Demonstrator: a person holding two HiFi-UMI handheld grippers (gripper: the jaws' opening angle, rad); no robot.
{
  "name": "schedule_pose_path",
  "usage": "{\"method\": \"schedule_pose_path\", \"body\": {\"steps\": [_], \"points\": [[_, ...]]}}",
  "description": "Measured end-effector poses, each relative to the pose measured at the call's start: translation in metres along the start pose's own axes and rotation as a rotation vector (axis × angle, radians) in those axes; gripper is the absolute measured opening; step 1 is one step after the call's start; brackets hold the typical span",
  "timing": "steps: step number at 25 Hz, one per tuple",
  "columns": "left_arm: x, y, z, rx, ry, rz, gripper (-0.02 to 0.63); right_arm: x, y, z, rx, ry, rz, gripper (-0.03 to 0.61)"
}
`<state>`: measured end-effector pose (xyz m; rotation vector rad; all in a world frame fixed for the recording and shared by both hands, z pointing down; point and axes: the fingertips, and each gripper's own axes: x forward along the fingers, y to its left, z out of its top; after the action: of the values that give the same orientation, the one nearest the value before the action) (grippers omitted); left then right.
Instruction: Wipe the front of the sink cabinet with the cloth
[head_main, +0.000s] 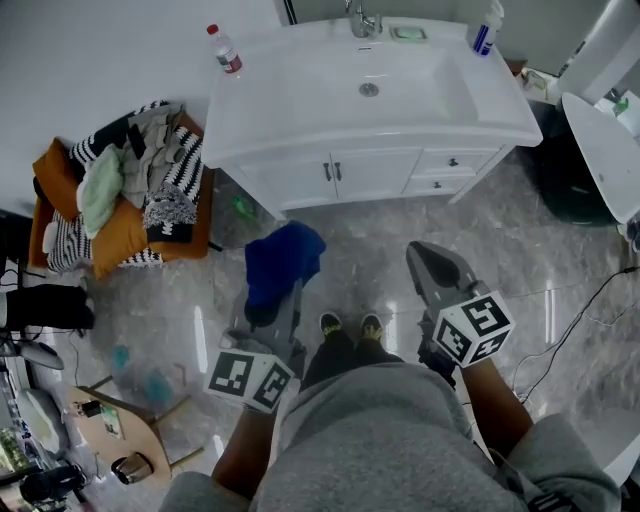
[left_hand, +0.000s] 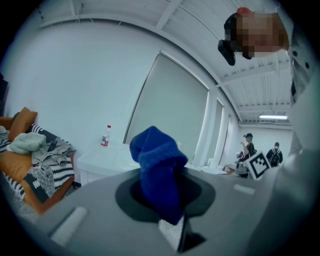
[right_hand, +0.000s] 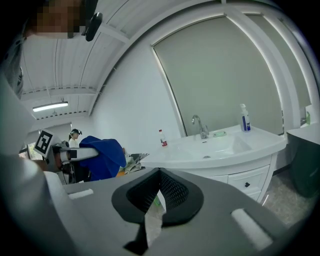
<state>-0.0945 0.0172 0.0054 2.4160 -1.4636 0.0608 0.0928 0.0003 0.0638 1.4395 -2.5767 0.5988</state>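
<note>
Cloth (left_hand: 157, 165) sits clamped in left gripper (left_hand: 164, 205) jaws, right gripper (right_hand: 159, 181) jaws together, clothes (head_main: 150, 172) heaped on orange seat (head_main: 122, 234).

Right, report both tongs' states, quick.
Left tongs: shut on cloth.
Right tongs: shut, empty.

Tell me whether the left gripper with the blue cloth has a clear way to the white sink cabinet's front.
Probably yes: the left gripper, shut on the blue cloth, faces the white sink cabinet's front with only bare floor between, though a step forward looks needed.
</note>
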Motion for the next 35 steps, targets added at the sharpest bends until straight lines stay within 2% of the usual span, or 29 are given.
{"method": "schedule_pose_path", "body": {"steps": [17, 29, 35], "points": [[0.013, 0.058, 0.004, -0.037, 0.009, -0.059, 0.061, 0.041, 0.021, 0.017, -0.042, 0.007, -0.084, 0.000], [0.015, 0.125, -0.024, -0.128, 0.021, 0.000, 0.061, 0.077, 0.020, 0.013, -0.092, 0.053, -0.164, 0.000], [0.033, 0.143, -0.039, -0.130, 0.044, 0.014, 0.061, 0.095, 0.005, 0.004, -0.077, 0.059, -0.181, 0.000]]}}
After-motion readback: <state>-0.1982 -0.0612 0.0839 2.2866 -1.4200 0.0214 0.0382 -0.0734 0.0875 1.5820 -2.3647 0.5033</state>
